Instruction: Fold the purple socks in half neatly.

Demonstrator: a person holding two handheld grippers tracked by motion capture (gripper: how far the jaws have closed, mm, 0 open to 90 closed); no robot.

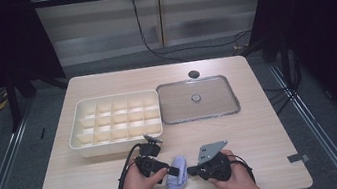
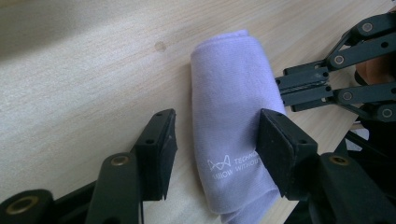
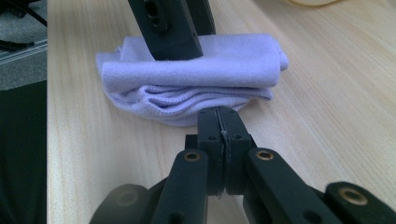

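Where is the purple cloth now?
In the high view, the cloth lies folded at the table's near edge, between the left gripper and right gripper, below the divided tray.

Lilac folded cloth (image 2: 233, 121) with white lettering, cream divided tray (image 1: 114, 118), pale wood-grain table (image 1: 262, 126), black claws

A folded lilac cloth (image 1: 176, 173) is lying at the near edge of the pale wooden table (image 1: 262, 126), sitting between the left gripper (image 1: 169, 171) and the right gripper (image 1: 191, 171), with the cream compartmented plastic tray (image 1: 114, 120) lying behind it and the flat clear lid (image 1: 197, 98) resting to that tray's right.
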